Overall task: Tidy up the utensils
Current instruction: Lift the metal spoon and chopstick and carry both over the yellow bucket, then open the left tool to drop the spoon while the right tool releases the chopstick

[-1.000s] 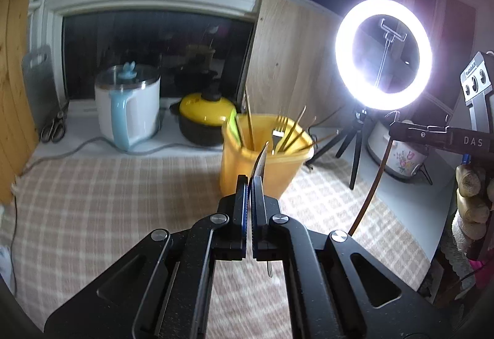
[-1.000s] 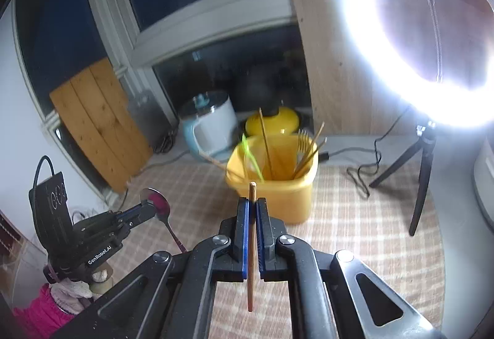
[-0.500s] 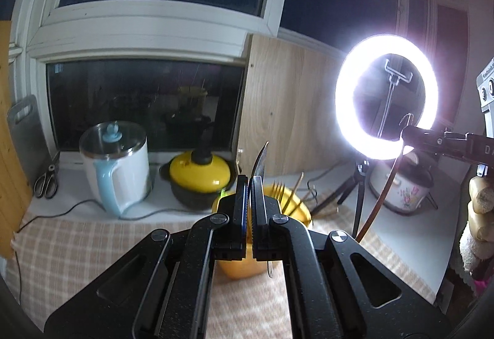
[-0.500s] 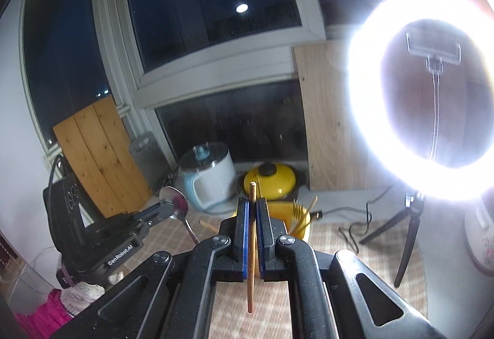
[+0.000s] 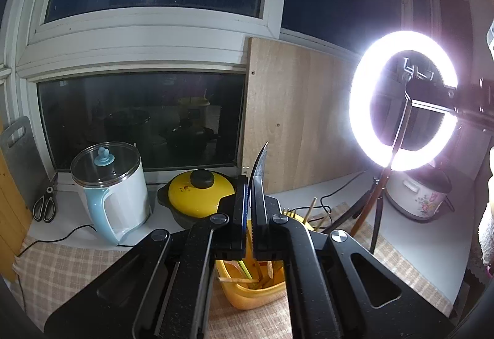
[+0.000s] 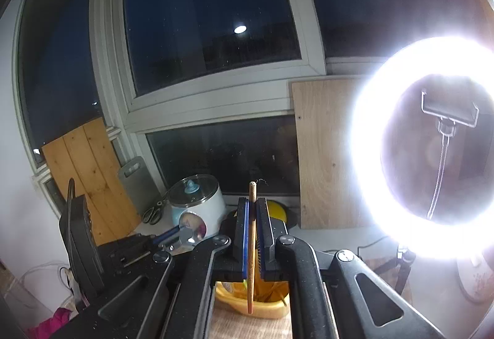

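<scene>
left gripper (image 5: 250,184) is clamped on a spoon (image 5: 258,172), right gripper (image 6: 252,209) on 1 chopstick (image 6: 252,246); both hang above the yellow bin (image 5: 247,295) on the counter (image 5: 426,246), already holding several utensils. these 2 look left to drop in.

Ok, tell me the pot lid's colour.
Yellow lid with a black knob; clearest in the left wrist view.

One yellow bin (image 5: 247,297), one kettle (image 5: 112,188), one yellow pot (image 5: 197,197), one ring light (image 5: 401,98), one scissors (image 5: 44,206).
</scene>
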`<state>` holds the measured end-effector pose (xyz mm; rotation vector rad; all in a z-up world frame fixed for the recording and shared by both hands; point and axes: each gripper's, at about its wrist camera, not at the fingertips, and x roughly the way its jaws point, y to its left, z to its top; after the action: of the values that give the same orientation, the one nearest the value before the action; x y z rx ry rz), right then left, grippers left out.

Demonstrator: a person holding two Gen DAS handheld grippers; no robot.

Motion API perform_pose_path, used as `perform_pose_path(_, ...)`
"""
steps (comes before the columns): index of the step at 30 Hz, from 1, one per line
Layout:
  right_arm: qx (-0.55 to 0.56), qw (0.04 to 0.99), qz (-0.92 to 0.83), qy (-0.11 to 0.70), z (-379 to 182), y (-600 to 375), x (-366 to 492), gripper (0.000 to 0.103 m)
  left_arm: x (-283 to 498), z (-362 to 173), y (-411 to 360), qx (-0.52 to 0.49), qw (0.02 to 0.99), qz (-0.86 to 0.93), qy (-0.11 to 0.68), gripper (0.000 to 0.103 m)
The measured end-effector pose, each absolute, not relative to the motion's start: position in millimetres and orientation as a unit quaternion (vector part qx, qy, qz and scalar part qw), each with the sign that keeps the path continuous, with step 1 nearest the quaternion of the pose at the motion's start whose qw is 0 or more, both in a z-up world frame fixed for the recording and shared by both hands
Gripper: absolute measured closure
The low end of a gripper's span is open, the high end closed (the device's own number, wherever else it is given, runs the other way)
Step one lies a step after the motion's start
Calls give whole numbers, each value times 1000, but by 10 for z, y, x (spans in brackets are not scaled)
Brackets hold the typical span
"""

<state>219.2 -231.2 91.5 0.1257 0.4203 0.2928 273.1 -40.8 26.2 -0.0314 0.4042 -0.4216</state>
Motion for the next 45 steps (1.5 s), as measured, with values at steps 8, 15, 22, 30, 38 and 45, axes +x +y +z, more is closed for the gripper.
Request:
perform_pose_path(8, 34, 970, 126, 204, 802, -2151, 2560, 101, 2839, 92, -460, -19, 955, -202, 214, 103)
perform_pose_path(15, 16, 964, 130, 233, 471, -1983, 2950, 101, 2844, -11, -462, -30, 953, -203, 223, 103)
perform_pose_path(22, 8, 953, 127, 274, 101, -1959, 3238, 101, 2847, -117, -479, -31, 950, -203, 234, 103)
perform_pose_path(30, 17, 939, 135, 317, -222, -2001, 3385, 101, 2854, -234, -518, -31, 947, -201, 248, 103)
perform_pose_path(38, 23, 929, 146, 340, -400, -2009, 3399, 101, 2841, -304, -522, -35, 943, -202, 262, 103)
perform_pose_path(45, 22, 925, 156, 346, -418, -1998, 3353, 91, 2804, -289, -509, -34, 942, -198, 268, 103)
